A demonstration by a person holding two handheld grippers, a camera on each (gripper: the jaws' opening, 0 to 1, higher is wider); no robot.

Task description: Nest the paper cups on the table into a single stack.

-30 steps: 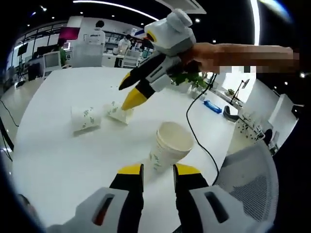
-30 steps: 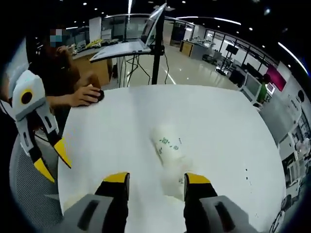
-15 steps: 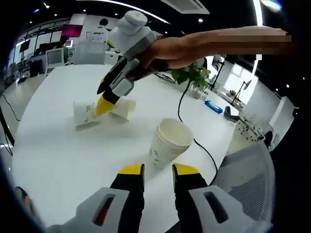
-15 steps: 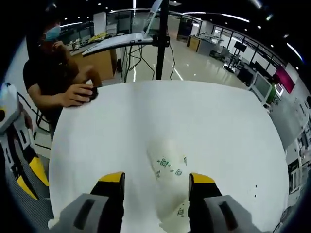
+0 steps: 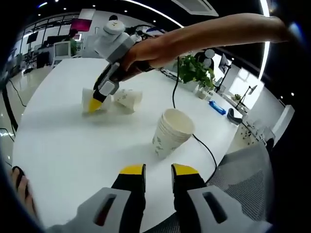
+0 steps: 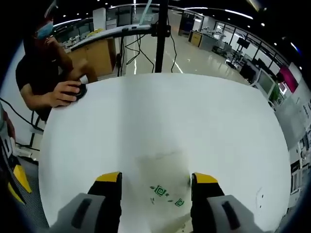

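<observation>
The right gripper [image 6: 155, 180] straddles the fallen paper cup [image 6: 163, 187], jaws spread — thin, light, crushable, so pinch its wall gently.

A white round table [image 5: 63, 145] carries the things. On it an upright stack of paper cups [image 5: 171, 132] stands near the edge. Well apart from it, two single cups lie on their sides, one [image 5: 128, 100] just beside the other [image 5: 90, 97]. A black cable [image 5: 201, 143] trails across the tabletop past the stack.
</observation>
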